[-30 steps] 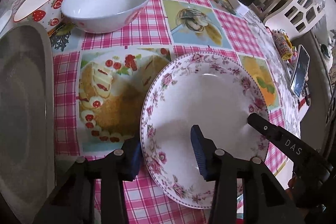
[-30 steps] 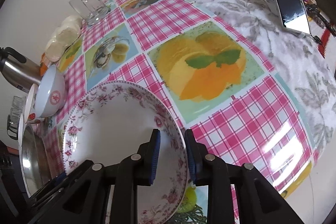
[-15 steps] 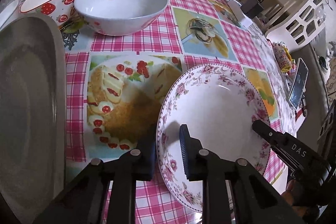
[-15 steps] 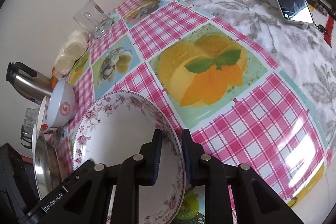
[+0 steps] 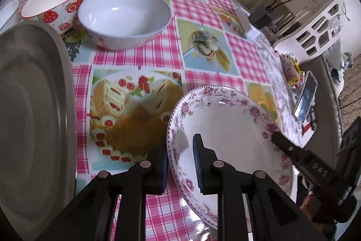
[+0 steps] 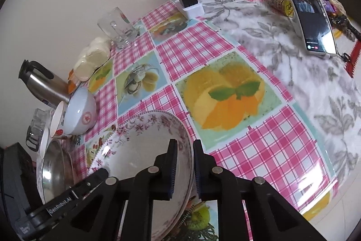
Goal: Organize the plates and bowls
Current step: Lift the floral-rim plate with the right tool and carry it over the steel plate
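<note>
Both tongs — left and right — have just clenched onto the floral plate, lifting it; next, carry it level toward the steel plate at nine o'clock.

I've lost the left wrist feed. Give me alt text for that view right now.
The left gripper is clamped on the near rim of the floral plate, and the right gripper's finger pinches the plate's opposite rim. Beyond on the checked tablecloth sit a white bowl and a strawberry bowl, with a steel pan at left.
</note>
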Available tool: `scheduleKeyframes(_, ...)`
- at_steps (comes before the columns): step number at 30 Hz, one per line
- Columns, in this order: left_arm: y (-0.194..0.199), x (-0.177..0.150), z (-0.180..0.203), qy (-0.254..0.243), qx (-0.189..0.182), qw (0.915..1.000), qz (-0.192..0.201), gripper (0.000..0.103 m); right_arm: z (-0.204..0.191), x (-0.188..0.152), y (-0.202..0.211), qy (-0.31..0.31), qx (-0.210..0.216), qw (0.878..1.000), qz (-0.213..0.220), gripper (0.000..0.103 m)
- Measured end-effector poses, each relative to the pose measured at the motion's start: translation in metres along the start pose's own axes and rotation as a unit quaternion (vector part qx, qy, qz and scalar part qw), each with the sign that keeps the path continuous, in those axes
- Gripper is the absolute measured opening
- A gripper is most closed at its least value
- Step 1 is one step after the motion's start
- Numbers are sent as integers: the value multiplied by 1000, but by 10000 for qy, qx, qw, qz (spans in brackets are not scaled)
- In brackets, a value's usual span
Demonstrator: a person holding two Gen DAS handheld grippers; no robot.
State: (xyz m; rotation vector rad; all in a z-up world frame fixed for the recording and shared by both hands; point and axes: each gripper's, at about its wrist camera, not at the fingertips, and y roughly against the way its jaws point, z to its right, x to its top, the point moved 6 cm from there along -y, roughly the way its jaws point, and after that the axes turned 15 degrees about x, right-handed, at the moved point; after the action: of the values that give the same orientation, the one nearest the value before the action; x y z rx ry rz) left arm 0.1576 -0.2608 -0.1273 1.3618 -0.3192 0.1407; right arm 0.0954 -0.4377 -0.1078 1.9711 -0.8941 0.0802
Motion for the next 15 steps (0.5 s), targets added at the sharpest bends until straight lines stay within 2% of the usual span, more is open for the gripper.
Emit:
scheduleKeyframes(5, 12, 5, 0, 19, -97, 9999, 140, 21, -1, 1, 3, -66, 116, 9999, 56, 15)
scheduleKeyframes(15, 60, 18, -1, 59, -414, 9969, 664, 21, -31, 15, 38, 179, 344, 9973, 624, 15)
